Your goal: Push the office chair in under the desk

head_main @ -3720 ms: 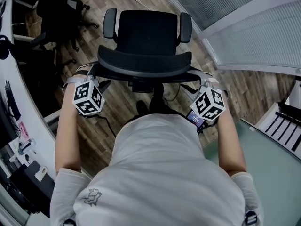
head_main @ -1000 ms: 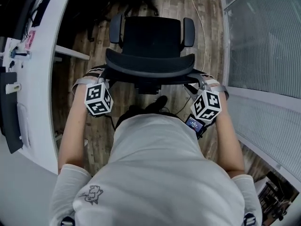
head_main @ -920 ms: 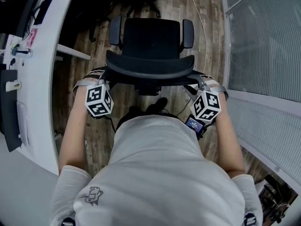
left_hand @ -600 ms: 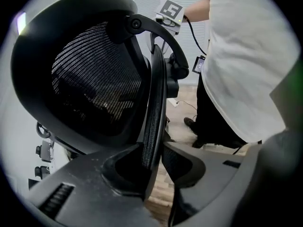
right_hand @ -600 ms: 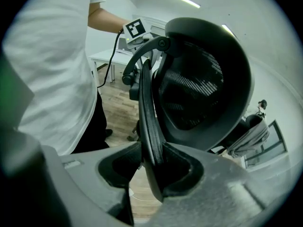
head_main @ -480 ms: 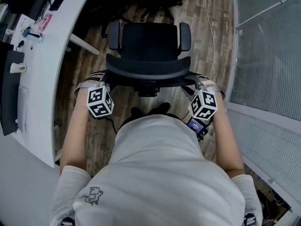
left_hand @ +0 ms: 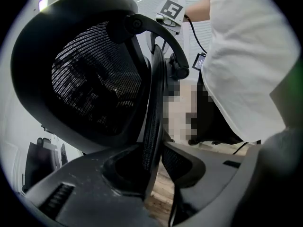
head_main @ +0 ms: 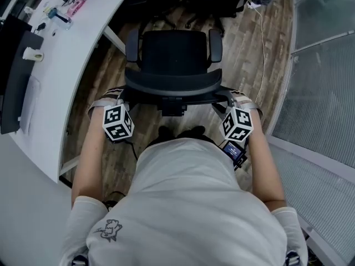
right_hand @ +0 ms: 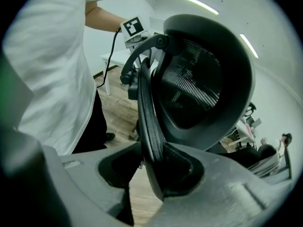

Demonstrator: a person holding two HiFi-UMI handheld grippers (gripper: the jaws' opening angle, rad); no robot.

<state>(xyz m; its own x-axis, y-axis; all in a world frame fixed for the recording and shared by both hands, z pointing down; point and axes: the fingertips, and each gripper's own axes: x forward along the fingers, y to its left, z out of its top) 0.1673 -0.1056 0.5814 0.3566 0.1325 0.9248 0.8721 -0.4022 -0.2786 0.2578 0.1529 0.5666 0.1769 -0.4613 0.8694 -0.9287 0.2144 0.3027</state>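
Left claw and right claw each pinch the backrest rim of the office chair. The chair stands on the wood floor just beside the white counter, not yet under it. Risks: the near armrest could strike the counter's edge or its leg if the chair is steered askew, and a jam could pull the thin rim out of either pinch.

Wood-plank floor, with a ribbed glass partition at right.
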